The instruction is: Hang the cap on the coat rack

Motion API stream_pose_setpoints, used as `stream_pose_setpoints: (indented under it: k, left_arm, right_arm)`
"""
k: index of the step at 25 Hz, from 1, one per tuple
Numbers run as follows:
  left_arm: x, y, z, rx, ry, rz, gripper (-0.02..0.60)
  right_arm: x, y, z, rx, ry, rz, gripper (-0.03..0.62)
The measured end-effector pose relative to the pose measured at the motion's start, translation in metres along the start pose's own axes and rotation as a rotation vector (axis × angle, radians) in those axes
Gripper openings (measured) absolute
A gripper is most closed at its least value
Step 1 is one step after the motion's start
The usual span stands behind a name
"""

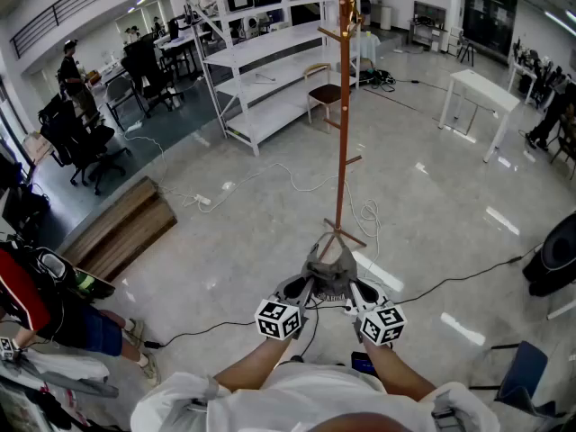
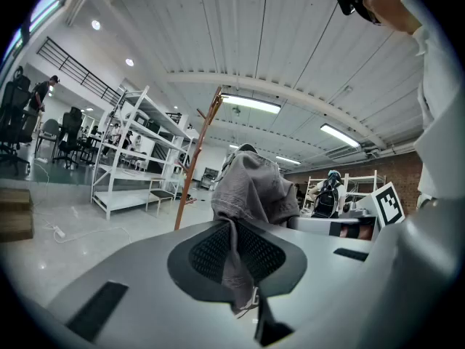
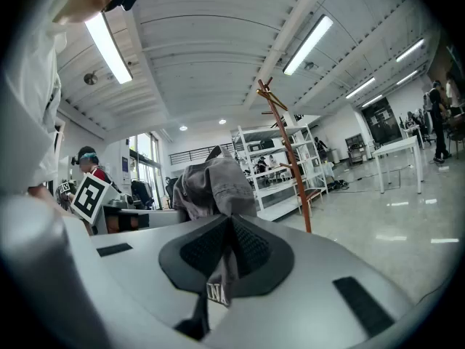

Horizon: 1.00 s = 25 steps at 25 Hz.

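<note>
A grey cap [image 1: 330, 272] hangs stretched between my two grippers, low in the head view, just in front of the foot of the brown wooden coat rack [image 1: 343, 106]. My left gripper [image 1: 301, 287] is shut on the cap's left edge, and the grey cloth [image 2: 251, 187] bulges up from between its jaws. My right gripper [image 1: 356, 290] is shut on the cap's right edge, where the cloth [image 3: 211, 187] and a small label pinch between the jaws. The rack's pole [image 2: 196, 158] stands beyond the cap in the left gripper view, and the pole [image 3: 287, 158] with its pegs shows in the right gripper view.
White shelving [image 1: 270, 70] and a wooden chair [image 1: 322, 88] stand behind the rack. Cables [image 1: 270, 183] trail over the shiny floor. A white table [image 1: 477, 102] is at the far right, a wooden platform [image 1: 121, 228] at the left, office chairs [image 1: 81, 138] beyond.
</note>
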<state>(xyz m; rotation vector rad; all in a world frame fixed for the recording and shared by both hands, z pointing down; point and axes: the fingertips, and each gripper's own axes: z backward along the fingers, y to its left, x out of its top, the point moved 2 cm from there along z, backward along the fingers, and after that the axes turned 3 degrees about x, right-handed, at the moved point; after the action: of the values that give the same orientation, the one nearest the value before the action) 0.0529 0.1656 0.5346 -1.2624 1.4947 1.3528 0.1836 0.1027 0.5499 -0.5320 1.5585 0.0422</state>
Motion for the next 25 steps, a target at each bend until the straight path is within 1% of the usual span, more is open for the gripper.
stream_pose_setpoints:
  k: [3,7,12,16,19,22,25]
  left_arm:
    - [-0.002,-0.011,-0.005,-0.02,0.009,0.012,0.034]
    - [0.001,-0.003,0.001,-0.049,0.029,0.016,0.034]
    - [0.021,-0.001,-0.003,-0.062,-0.019,0.015,0.034]
    - [0.022,0.002,-0.007,-0.076,-0.024,0.01,0.034]
    - [0.019,0.001,-0.007,-0.076,-0.03,0.013,0.034]
    - [0.023,0.0,-0.015,-0.068,-0.031,0.03,0.034]
    - [0.014,-0.006,-0.021,-0.065,-0.019,0.042,0.034]
  right_arm:
    - [0.002,-0.011,0.006,-0.004,0.02,-0.02,0.028]
    - [-0.001,-0.003,0.005,-0.024,0.028,-0.031,0.028]
    - [0.01,0.004,-0.002,-0.022,0.01,-0.015,0.028]
    - [0.013,0.003,-0.004,-0.022,-0.014,-0.002,0.029]
    - [0.009,0.0,-0.001,-0.019,0.0,-0.006,0.028]
    - [0.014,-0.005,-0.001,-0.011,0.012,-0.009,0.028]
    - [0.009,-0.012,0.005,-0.011,0.022,-0.017,0.028]
